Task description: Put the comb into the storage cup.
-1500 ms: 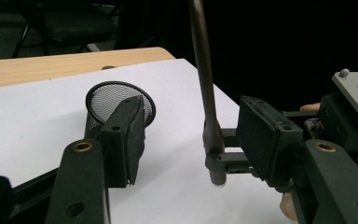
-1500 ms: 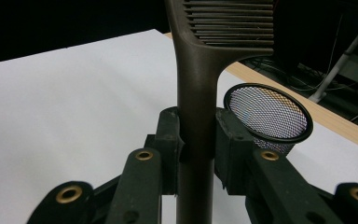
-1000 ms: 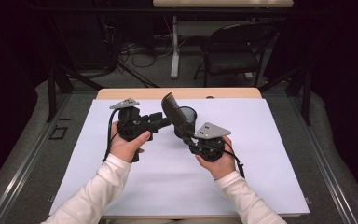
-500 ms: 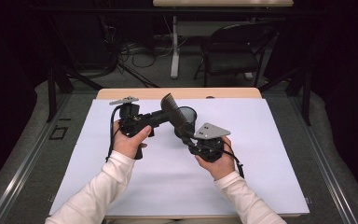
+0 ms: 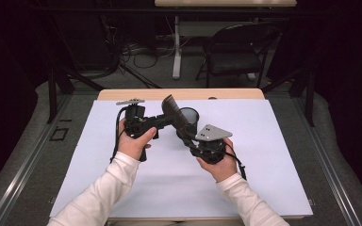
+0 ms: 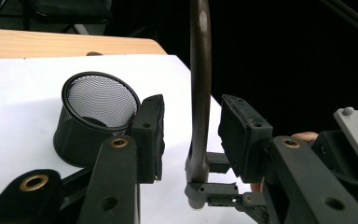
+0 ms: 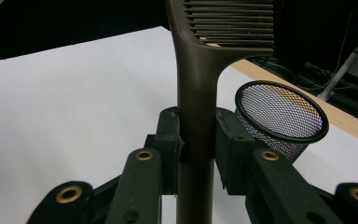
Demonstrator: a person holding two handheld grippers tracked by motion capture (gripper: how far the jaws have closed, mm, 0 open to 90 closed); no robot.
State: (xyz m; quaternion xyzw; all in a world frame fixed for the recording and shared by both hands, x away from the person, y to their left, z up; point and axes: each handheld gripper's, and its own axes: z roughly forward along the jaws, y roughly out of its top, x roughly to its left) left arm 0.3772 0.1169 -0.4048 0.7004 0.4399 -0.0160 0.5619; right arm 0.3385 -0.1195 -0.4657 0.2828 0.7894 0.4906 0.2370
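Right now I see my right tool clamped on the handle of a dark brown comb; both pads press the handle from either side, and the comb stands up from them with its teeth at the top of the right gripper view; from above, the comb rises over the white sheet that covers the tabletop, tilted towards the far left. My left tool is spread wide, its pads on either side of the comb's handle with a gap on each side, touching nothing; the right tool's jaws show at the bottom of that handle. A black mesh cup stands upright on the sheet just beyond the two tools, beside the comb; in the left gripper view the cup sits left of the handle. Both hands, in white sleeves, hold the tools above the middle of the sheet; the left hand is nearer the left edge, the right hand slightly closer to me.
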